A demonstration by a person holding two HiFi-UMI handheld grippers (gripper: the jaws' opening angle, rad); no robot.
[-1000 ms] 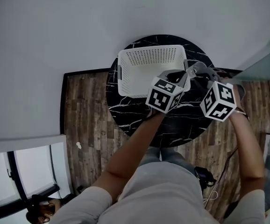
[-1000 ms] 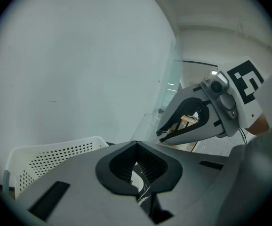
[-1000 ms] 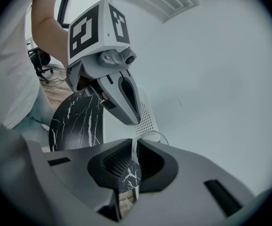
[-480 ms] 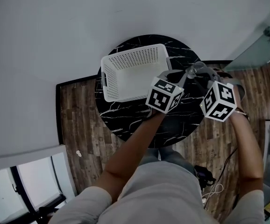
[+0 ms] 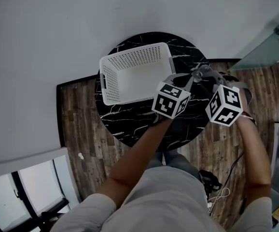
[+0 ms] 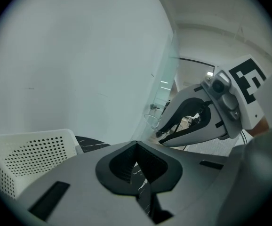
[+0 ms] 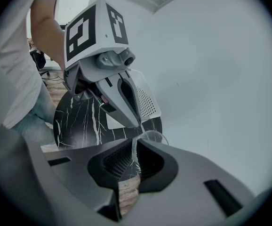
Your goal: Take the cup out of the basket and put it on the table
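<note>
A round, black, white-veined marble tabletop (image 5: 125,124) stands on a dark wood-plank floor (image 5: 81,115) against a plain pale grey wall (image 5: 57,28). A dark-framed window (image 5: 26,187) sits near left, a glass panel (image 5: 267,54) far right.

Basket (image 5: 111,81) on table (image 5: 130,122), just L of L gripper (image 7: 132,119). Cup (image 7: 151,136) betw. R gripper (image 7: 135,161) jaws, just R of L gripper, by table's R edge.
</note>
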